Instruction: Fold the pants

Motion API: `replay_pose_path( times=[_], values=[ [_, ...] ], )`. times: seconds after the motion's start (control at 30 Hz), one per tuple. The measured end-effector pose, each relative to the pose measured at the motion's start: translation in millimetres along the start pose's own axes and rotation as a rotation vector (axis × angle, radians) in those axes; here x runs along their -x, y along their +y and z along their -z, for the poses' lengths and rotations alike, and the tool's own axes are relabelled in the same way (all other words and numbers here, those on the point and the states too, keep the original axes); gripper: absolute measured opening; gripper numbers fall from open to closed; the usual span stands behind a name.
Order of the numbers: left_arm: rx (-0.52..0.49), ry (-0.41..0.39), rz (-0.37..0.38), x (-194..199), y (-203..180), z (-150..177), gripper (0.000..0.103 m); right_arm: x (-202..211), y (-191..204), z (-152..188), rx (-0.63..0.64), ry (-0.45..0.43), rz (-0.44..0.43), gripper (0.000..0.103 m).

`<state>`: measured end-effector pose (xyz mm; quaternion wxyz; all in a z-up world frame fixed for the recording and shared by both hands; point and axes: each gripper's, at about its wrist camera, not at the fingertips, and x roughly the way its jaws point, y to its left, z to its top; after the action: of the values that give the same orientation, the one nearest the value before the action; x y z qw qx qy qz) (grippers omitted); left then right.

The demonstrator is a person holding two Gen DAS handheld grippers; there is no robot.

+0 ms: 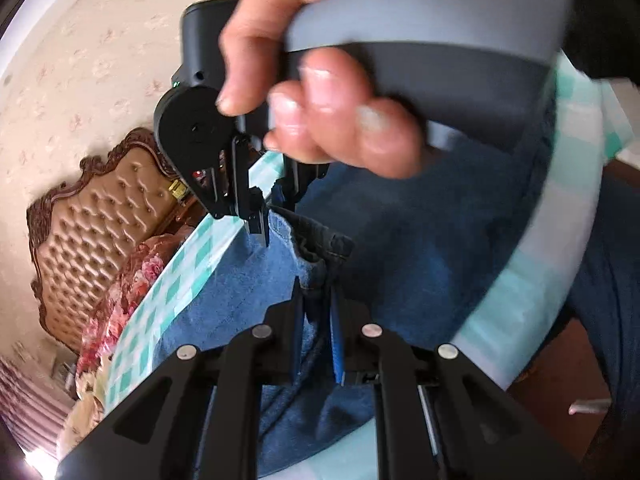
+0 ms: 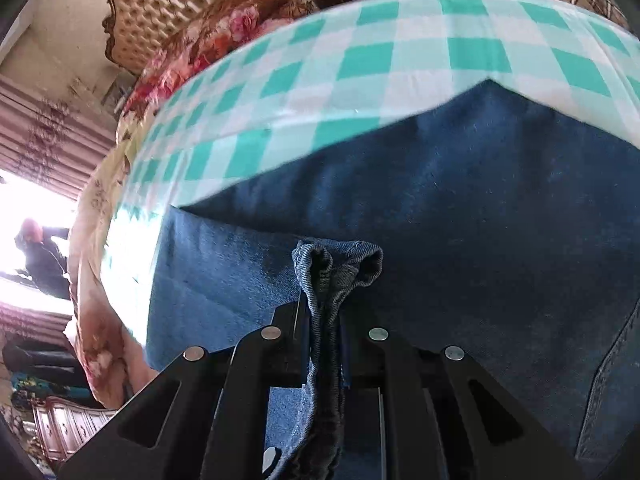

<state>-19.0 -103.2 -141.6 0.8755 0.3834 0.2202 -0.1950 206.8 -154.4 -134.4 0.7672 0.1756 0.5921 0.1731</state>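
Black fingers of the left gripper (image 1: pixel 316 292) pinch a bunched edge of the blue denim pants (image 1: pixel 420 240), which lie spread over the green-and-white checked cloth (image 1: pixel 168 280); just beyond, a hand (image 1: pixel 320 92) holds the right gripper (image 1: pixel 262 222) onto the same fold. From the right wrist, its jaws clamp a rolled denim hem (image 2: pixel 332 272), the rest spread beyond.

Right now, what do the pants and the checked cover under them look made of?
Pants: blue denim by the look, matte, diagonal twill weave showing on the bunched edge. Checked cover: thin woven fabric or a plastic sheet, smooth teal-and-white squares; blur leaves it open.
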Motion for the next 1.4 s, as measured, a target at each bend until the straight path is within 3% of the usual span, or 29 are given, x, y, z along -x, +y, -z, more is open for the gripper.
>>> replay_pose_path(
  times=[0.13,0.4,0.5,0.53,0.57,0.63,0.7,0.8,0.83,0.93,1.0,1.13,1.27,1.4],
  values=[
    [-0.002,-0.011,-0.027,0,2,-5,0.012,6,11,-2,0.029,-0.029,-0.011,0.013],
    [-0.056,0.043,0.0,-28,-26,-5,0.014,-13,11,2,0.105,-0.034,0.096,0.012],
    [0.072,0.029,0.082,-20,-6,-7,0.037,-14,19,4,0.147,-0.058,0.162,0.015],
    [0.116,0.01,0.091,-13,4,-5,0.051,-11,19,6,0.151,-0.065,0.17,0.019],
    [0.165,-0.003,0.091,-4,16,-2,0.054,-8,23,8,0.152,-0.084,0.192,0.025],
    [0.296,-0.006,0.039,18,49,19,0.054,5,29,18,0.157,-0.131,0.231,0.028],
    [0.416,0.014,-0.071,39,81,57,0.059,18,37,32,0.15,-0.173,0.28,0.042],
    [0.508,0.112,-0.229,55,108,123,0.059,36,56,58,0.179,-0.276,0.407,0.043],
    [0.515,0.148,-0.253,54,113,138,0.059,39,63,67,0.206,-0.3,0.402,0.043],
    [0.468,0.221,-0.297,46,118,169,0.059,30,82,79,0.301,-0.333,0.45,0.041],
    [0.425,0.205,-0.303,42,119,167,0.059,8,92,82,0.383,-0.309,0.536,0.029],
    [0.25,0.174,-0.339,31,104,146,0.059,-23,75,81,0.402,-0.22,0.658,0.023],
    [0.148,0.147,-0.334,14,93,127,0.059,-27,74,85,0.435,-0.239,0.664,0.023],
    [-0.012,0.203,-0.334,-12,83,128,0.06,-34,77,85,0.459,-0.232,0.709,0.023]
  ],
)
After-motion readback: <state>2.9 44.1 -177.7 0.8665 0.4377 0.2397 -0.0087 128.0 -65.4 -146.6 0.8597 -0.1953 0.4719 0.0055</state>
